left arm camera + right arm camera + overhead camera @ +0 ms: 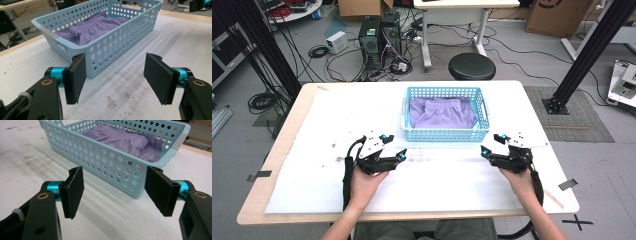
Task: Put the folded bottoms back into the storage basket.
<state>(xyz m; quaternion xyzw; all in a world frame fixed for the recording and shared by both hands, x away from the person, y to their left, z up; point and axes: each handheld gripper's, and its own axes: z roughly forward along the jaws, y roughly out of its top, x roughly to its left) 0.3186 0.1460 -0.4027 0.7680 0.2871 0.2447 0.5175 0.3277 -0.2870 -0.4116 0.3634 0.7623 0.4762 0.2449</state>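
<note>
From the high view, the blue basket (pixel 445 132) sits at the far middle of the bench (pixel 287 150) with a purple garment (pixel 439 112) folded inside, while the left hand-held gripper (pixel 393 148) and right hand-held gripper (pixel 491 143) rest near its front corners. In the left gripper view, that hand-held gripper's jaws stand wide apart and empty just short of the basket's corner. The right gripper view shows its jaws likewise spread with nothing between them, close to the other corner.

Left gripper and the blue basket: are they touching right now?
Apart. The high view shows the left gripper short of the blue basket, with bare white table cover between them; the jaws stand open, holding nothing.
</note>
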